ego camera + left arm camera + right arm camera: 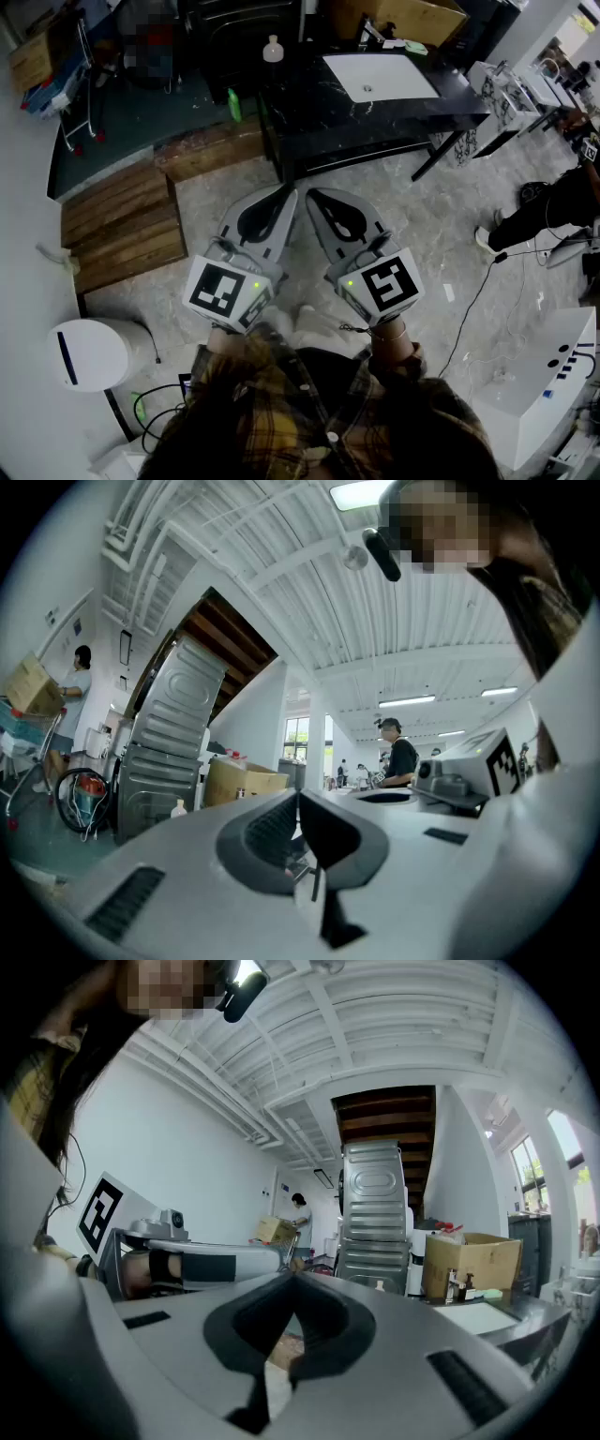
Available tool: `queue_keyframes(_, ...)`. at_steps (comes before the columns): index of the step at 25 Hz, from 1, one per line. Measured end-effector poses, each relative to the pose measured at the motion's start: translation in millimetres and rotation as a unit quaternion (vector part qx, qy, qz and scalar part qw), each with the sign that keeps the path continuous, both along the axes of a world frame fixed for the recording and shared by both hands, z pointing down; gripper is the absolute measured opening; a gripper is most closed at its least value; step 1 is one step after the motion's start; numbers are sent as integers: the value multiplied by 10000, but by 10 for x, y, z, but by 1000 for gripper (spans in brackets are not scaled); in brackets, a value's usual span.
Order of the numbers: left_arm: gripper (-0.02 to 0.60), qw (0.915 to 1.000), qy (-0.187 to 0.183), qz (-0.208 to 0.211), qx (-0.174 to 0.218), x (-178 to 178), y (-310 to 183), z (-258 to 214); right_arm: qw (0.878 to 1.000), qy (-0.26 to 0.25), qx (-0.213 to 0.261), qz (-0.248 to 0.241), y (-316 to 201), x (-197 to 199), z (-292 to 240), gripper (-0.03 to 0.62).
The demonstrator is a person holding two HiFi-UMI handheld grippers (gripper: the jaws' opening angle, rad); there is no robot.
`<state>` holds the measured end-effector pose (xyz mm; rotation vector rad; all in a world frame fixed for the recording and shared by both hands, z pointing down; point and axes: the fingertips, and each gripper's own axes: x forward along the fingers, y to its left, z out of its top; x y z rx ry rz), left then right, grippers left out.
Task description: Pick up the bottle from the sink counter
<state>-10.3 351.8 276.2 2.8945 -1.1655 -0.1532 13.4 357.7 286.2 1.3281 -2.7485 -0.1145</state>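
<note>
Both grippers sit at the centre of the frame, well short of the counter. The left gripper (287,193) and right gripper (313,196) each have their jaws pressed together on nothing. The pale bottle (273,49), plastic I think, stands top centre, at the left end of the black sink counter (319,112). Arriving with the jaws closed would topple it.

The sink counter (394,122) looks like black polished stone with thin white veins, and the basin (380,75) in it is smooth and white. The bottle (273,49) seems to be white plastic. The left gripper (287,195) and the right gripper (313,195) have matt grey plastic shells. The planks (122,225) are rough brown wood, the floor (450,225) is mottled grey stone, and the shirt (272,403) is checked cloth.
</note>
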Motion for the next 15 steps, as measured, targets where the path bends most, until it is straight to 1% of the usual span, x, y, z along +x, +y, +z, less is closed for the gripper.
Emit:
queue_keyframes(3, 23, 10000, -6, -33, 47, 28, 2, -3, 10000, -38, 34, -7, 6, 37, -7, 17)
queue_keyframes(7, 23, 9999, 43, -103, 38, 54, 22, 12, 9999, -145, -57, 5, 28, 109, 9, 17)
queue_keyframes(10, 23, 9998, 44, -172, 50, 78, 41, 6, 9997, -236, -22, -69, 52, 162, -7, 17)
queue_keyframes(15, 23, 9992, 24, -378, 147, 108, 67, -40, 9996, -191, 35, -222, 102, 240, -5, 17)
